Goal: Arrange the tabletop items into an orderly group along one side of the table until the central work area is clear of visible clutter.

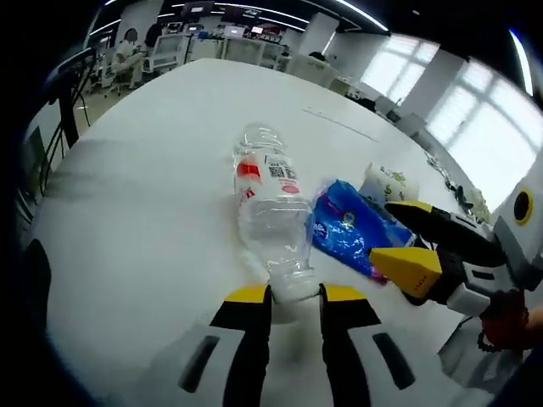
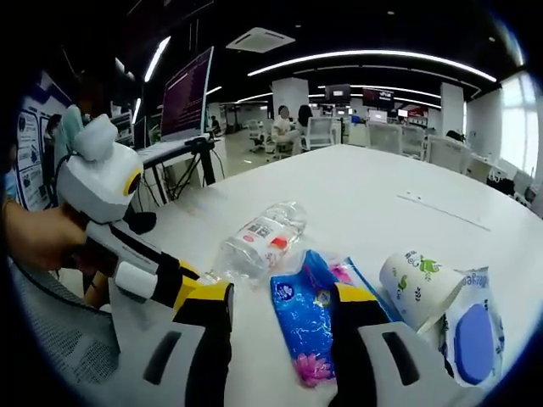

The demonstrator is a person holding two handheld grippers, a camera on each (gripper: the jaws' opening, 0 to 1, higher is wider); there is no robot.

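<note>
Spreading pale and broad under everything, the table (image 1: 153,212) carries a small cluster near its edge. Largest is the bottle (image 1: 271,203), clear, empty-looking, lying on its side with its neck end between the left gripper (image 1: 295,295) jaws, which stand narrow around it; whether they press it I cannot tell. It will likely be light, thin-walled and slick, apt to roll or crumple, so the stiffer neck seems the best hold. Just beside it lies the blue packet (image 2: 304,326), soft and crinkly, framed by the right gripper (image 2: 282,301) jaws, spread wide and holding nothing; pinch it mid-body. Smallest, the paper cup (image 2: 422,287) lies tipped over, touching a wipes pack (image 2: 471,335); grip its rim gently, since it crushes easily.
</note>
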